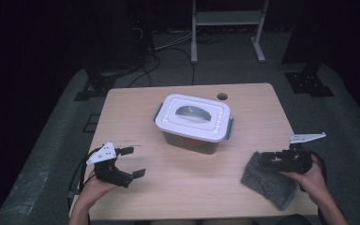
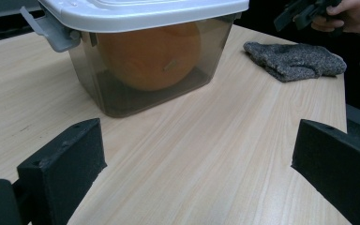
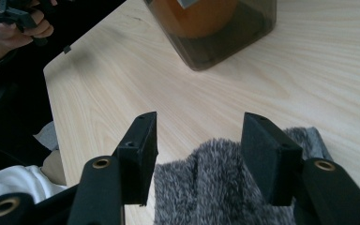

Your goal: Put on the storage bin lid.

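Note:
A smoky clear box with a white lid and grey latches [image 1: 193,123] stands mid-table, and an orange round thing [image 2: 150,56] shows through its wall. A grey fuzzy cloth [image 1: 269,183] lies folded near the front right corner. My right gripper [image 1: 262,160] hovers at the cloth's near-left end. In the right gripper view its jaws [image 3: 199,140] stand apart above the cloth [image 3: 215,187], with the pads off it. My left gripper [image 1: 136,161] is open at the front left, pointing at the box [image 2: 145,56], with only bare tabletop between its jaws [image 2: 197,154].
The wooden table [image 1: 192,187] has a round cable hole [image 1: 222,96] at its back edge behind the box. Beyond the table are a grey floor, cables and a metal shelf frame [image 1: 227,23]. The right table edge runs close beside the cloth.

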The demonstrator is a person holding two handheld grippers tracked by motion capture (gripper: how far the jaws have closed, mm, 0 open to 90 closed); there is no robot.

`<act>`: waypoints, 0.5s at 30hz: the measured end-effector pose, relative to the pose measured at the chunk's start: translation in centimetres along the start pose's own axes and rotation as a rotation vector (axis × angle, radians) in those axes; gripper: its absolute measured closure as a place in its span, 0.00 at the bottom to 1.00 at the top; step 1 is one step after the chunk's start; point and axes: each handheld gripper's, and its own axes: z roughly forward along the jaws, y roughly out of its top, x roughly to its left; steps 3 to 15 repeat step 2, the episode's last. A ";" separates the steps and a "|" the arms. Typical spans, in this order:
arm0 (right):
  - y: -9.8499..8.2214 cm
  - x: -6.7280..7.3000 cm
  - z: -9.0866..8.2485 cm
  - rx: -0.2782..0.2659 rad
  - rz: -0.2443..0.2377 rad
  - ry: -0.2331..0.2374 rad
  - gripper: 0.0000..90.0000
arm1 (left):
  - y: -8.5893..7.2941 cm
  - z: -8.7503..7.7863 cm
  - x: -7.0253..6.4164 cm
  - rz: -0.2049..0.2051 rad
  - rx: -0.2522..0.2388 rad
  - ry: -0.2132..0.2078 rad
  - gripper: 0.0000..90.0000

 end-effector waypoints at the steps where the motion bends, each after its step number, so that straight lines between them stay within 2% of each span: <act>1: -0.2 0.0 0.0 -0.003 0.005 0.002 0.49 | 0.0 0.1 0.0 0.002 0.001 -0.001 0.02; 15: -0.3 0.0 0.0 -0.007 0.006 0.002 0.48 | 0.1 0.1 0.0 0.002 0.002 0.000 0.02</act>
